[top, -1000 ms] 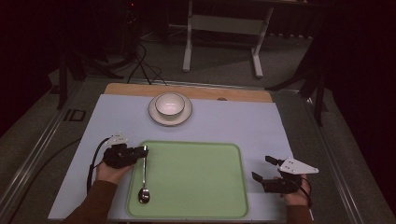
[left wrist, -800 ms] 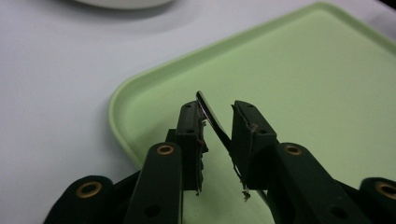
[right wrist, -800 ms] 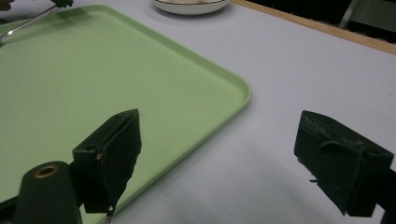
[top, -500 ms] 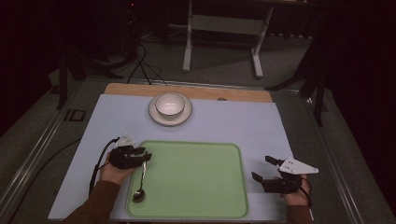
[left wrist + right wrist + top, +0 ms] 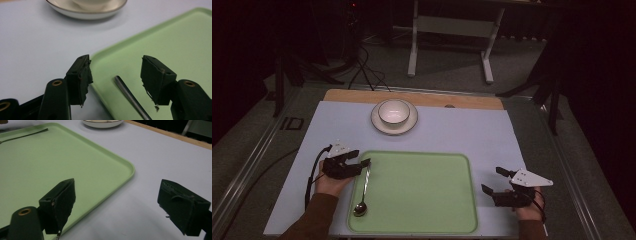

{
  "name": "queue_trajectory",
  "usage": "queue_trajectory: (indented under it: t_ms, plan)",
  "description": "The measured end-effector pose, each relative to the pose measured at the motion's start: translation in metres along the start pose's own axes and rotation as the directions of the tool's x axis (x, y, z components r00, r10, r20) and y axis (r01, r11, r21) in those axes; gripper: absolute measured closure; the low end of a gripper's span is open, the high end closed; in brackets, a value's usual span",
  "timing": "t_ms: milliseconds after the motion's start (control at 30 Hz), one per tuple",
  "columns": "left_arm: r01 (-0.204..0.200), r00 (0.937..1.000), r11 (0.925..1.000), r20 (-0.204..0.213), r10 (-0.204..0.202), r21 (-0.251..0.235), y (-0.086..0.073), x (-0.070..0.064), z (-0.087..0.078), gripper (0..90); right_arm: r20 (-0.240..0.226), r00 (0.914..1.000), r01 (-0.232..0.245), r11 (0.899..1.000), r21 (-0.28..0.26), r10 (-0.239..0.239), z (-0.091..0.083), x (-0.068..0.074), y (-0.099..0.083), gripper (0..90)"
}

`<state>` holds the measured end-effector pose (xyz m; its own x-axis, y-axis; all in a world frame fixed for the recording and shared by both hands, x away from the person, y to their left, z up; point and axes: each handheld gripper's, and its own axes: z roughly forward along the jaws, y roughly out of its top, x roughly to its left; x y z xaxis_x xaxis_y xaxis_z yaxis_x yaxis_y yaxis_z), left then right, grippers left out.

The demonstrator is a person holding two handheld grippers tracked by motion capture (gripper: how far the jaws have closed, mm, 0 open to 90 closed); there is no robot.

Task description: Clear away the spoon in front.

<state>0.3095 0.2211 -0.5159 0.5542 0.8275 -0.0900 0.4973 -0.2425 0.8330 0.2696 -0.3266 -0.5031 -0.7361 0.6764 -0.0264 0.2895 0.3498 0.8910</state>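
While the spoon (image 5: 363, 189) lies flat along the left edge of the green tray (image 5: 422, 192), its long axis runs near to far — bowl end near, handle tip far. The left gripper (image 5: 362, 164) hovers at that far tip, fingers (image 5: 79, 77) spread wide with the handle lying between them, untouched. It is plainly the nearer hand. The right gripper (image 5: 492, 182) rests well apart, off the tray's right edge on the surface (image 5: 462, 135), its fingers (image 5: 60, 202) wide and empty. A bowl (image 5: 393, 112) on its saucer (image 5: 394, 125) sits beyond the tray.
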Motion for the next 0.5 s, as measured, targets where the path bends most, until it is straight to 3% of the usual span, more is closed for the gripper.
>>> queue_trajectory:
  t_ms: [167, 233, 500]
  plan:
    - [-0.018, 0.9995, 0.9995, -0.028, 0.018, -0.026, 0.002, -0.001, -0.006, 40.7, 0.001, 1.0, 0.0, 1.0, -0.002, 0.0, 0.0, 0.0, 0.0, 14.5]
    - [-0.033, 0.9981, 0.9975, -0.055, 0.03, -0.062, 0.003, -0.001, -0.015, 40.8, 0.0, 1.0, 0.001, 1.0, -0.006, -0.001, 0.0, 0.0, 0.0, 14.5]
    - [-0.043, 0.9945, 0.992, -0.1, 0.031, -0.119, 0.004, 0.001, -0.032, 40.9, 0.002, 1.0, -0.005, 1.0, -0.013, 0.005, -0.002, 0.0, 0.001, 14.5]
